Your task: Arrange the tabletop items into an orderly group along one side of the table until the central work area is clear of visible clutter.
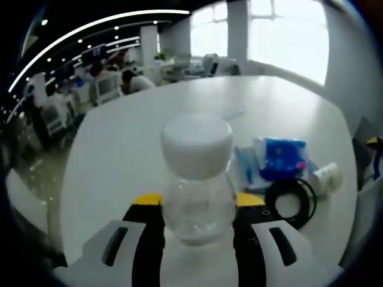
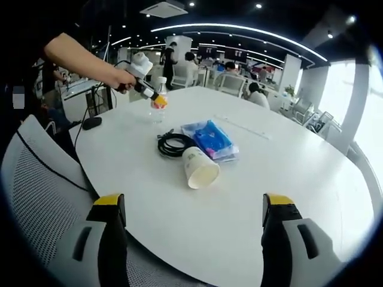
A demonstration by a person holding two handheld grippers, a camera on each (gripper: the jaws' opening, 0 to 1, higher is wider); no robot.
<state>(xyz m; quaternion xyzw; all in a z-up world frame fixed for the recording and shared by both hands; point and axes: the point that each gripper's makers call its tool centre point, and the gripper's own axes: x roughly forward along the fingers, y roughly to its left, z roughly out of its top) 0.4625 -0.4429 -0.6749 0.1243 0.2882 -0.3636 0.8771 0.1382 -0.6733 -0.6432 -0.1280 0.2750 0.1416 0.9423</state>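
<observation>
Left gripper (image 1: 198, 230) fingers clamped on one bottle (image 1: 198, 179); right gripper (image 2: 194, 230) wide; one paper cup (image 2: 200, 168), one cable coil (image 2: 175, 144), one blue packet (image 2: 212, 139) on tabletop (image 2: 287, 173).

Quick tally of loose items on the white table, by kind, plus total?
Clear plastic bottle with white cap, held between the left gripper jaws: 1
White paper cup lying on its side: 1
Coiled black cable: 1
Blue plastic packet: 1
Total: 4
</observation>
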